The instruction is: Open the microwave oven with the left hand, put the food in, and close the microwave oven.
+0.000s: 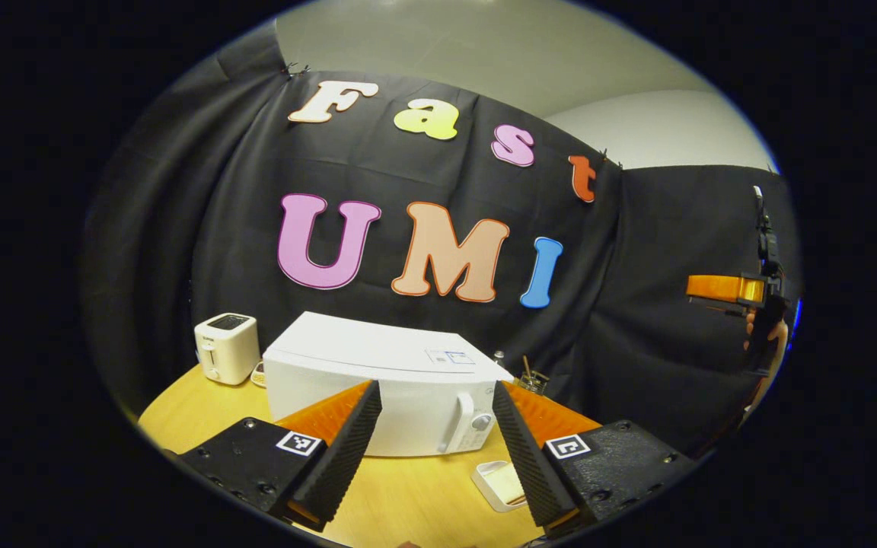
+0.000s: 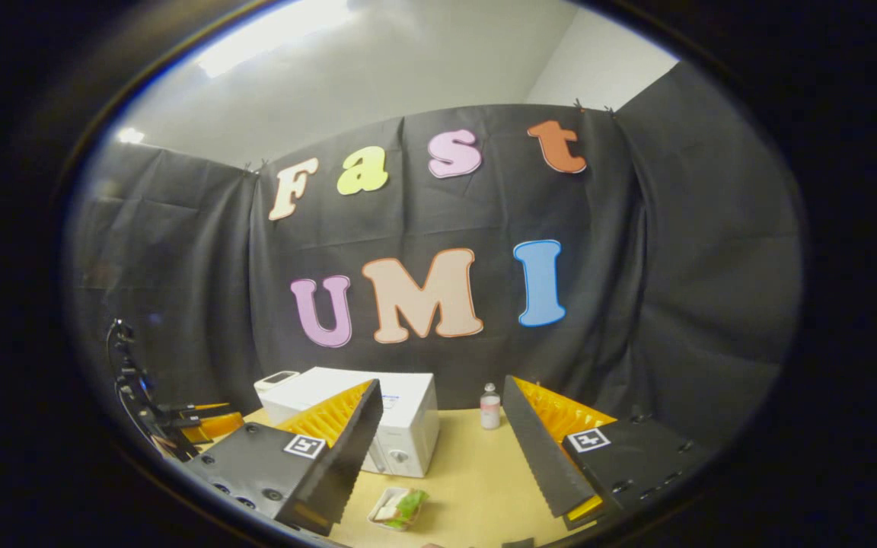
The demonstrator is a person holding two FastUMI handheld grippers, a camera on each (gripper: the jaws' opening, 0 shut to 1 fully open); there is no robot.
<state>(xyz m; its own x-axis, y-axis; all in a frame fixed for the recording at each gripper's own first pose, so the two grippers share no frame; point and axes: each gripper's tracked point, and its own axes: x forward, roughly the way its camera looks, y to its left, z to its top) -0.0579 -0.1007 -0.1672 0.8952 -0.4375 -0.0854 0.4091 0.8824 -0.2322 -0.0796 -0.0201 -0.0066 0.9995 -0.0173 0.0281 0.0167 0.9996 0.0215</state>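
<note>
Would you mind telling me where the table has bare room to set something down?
Bare table lies right of the microwave, between the food tray and the small bottle. It is crowded left of the microwave, by the toaster.

Dim booth, ceiling light glare at top of right gripper view (soft there), fisheye bending at the edges

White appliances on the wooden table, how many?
2. A white box-shaped microwave oven sits mid-table, door shut. A small white toaster stands apart at its left in the left gripper view. Others may hide behind the fingers.
</note>
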